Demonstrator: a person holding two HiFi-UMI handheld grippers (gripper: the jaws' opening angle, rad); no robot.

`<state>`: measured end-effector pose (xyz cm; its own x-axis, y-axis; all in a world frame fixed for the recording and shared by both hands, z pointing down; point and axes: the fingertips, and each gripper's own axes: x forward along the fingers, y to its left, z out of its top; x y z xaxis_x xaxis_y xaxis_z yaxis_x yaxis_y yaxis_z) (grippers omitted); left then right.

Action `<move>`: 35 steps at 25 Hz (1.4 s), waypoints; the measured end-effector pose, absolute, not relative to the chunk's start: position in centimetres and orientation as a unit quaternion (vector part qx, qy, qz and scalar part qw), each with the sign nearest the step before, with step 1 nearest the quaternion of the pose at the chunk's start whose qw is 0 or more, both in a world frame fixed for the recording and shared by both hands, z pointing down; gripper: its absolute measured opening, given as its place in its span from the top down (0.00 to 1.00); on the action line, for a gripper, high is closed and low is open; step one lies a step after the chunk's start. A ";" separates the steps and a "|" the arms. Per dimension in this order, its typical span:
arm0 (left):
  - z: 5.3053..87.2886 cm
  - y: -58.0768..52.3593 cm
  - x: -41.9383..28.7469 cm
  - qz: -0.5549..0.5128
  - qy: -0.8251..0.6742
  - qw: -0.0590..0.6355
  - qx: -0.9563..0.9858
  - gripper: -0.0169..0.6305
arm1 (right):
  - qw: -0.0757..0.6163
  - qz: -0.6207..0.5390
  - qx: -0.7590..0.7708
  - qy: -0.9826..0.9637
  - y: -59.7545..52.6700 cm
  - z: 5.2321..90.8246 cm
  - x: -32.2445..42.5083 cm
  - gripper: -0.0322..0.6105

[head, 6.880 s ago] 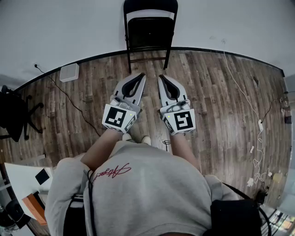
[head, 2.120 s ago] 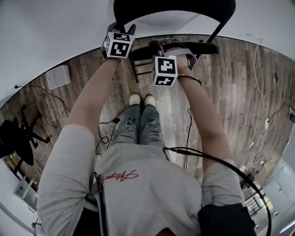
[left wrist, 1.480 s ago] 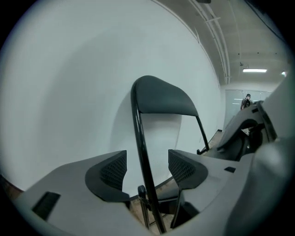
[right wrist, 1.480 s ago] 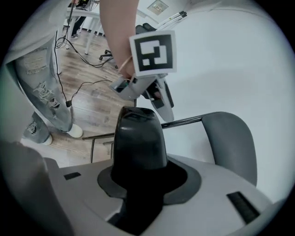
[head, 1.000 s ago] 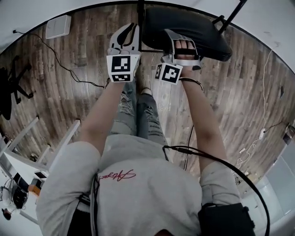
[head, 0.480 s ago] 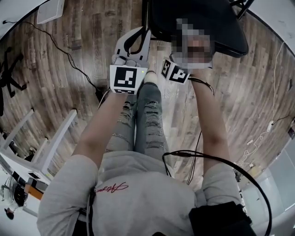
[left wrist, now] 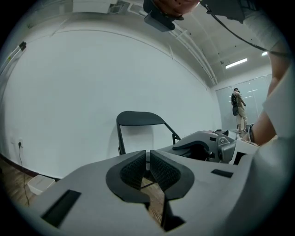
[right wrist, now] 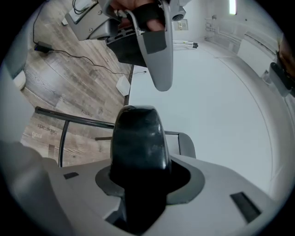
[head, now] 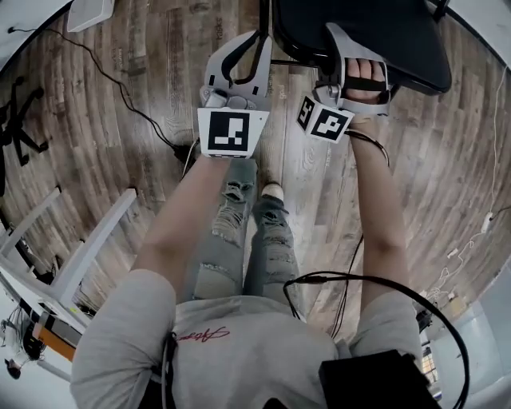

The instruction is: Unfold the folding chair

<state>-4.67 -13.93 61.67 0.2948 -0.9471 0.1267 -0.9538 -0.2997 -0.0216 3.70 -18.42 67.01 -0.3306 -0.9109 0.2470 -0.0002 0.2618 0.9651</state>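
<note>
The black folding chair stands in front of me, its seat (head: 375, 32) folded down at the top of the head view. My right gripper (head: 345, 44) straddles the seat's front edge. In the right gripper view the black seat (right wrist: 138, 133) fills the gap and touches both jaws, which are opening. My left gripper (head: 254, 44) is shut with nothing between its pads, its tips beside the chair's left frame tube (head: 264, 16). From the left gripper (left wrist: 148, 161) view, the chair's backrest (left wrist: 140, 119) rises against the white wall.
A black cable (head: 136, 112) runs over the wooden floor at the left, past a white box (head: 88, 12). A white table frame (head: 72, 264) stands at lower left. My feet (head: 271, 192) are just behind the chair. More cables (head: 479, 232) lie at the right.
The chair stood folded against the wall at first. Since then its seat has swung down. Over the last second both grippers have sunk with the seat, and my head has tilted further down.
</note>
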 end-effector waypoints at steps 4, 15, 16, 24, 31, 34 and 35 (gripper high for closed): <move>62.1 -12.2 -4.2 0.036 -0.593 0.004 0.805 0.91 | 0.444 -0.513 0.369 -0.636 -16.3 67.7 3.9 0.66; 66.8 -5.2 -1.7 0.047 -0.570 0.003 0.820 0.91 | 0.448 -0.508 0.373 -0.634 -7.3 75.3 5.4 0.56; 67.2 -4.8 -1.5 0.052 -0.568 0.001 0.822 0.91 | 0.450 -0.507 0.375 -0.633 -6.9 76.0 5.4 0.56; 68.0 -2.3 -1.1 0.054 -0.572 -0.008 0.818 0.91 | 0.443 -0.515 0.386 -0.624 -5.2 77.7 5.6 0.55; 68.5 0.7 -0.8 0.070 -0.566 0.000 0.821 0.91 | 0.375 -0.507 0.448 -0.634 -3.9 76.4 5.9 0.52; 69.1 2.2 -0.9 0.080 -0.556 0.002 0.827 0.91 | 0.369 -0.477 0.465 -0.648 -1.7 76.6 6.9 0.52; 69.2 2.6 -0.9 0.083 -0.552 0.000 0.830 0.91 | 0.370 -0.464 0.473 -0.651 -0.7 76.4 7.4 0.52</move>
<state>-0.92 2.57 69.24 0.3767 -0.9160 0.1382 -0.9159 -0.3906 -0.0922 7.38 -0.74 76.41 -0.2799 -0.9591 0.0428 -0.2722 0.1221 0.9545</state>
